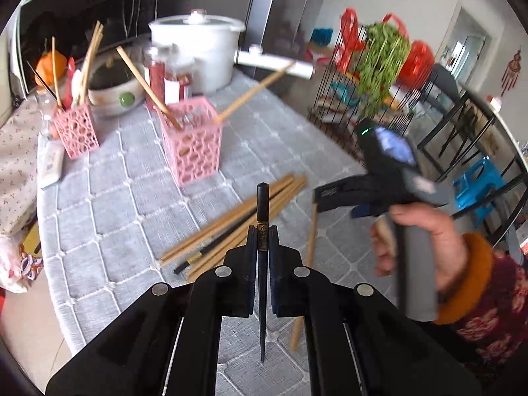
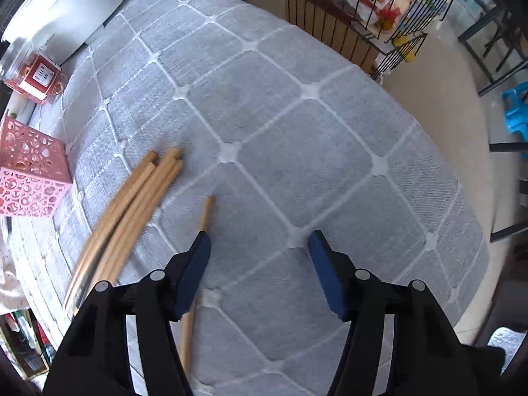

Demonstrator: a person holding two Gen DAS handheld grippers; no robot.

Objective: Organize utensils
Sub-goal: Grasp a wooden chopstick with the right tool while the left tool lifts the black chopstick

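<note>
We had our left gripper (image 1: 263, 231) clenched on a slim black chopstick (image 1: 263, 211), our right gripper (image 2: 259, 241) spread, grasping nothing, beside a loose tan wooden chopstick (image 2: 206, 213), above the grey quilted tablecloth (image 2: 297, 125).

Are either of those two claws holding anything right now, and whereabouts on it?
The left gripper pinches a black chopstick near its thick end. The right gripper is open, holding nothing.

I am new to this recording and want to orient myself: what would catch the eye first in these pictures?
First, the black chopstick clamped in the left gripper, above the grey quilted tablecloth. Below it lies a pile of wooden chopsticks, with two pink baskets behind. The right gripper hangs open beside one loose wooden chopstick.
</note>
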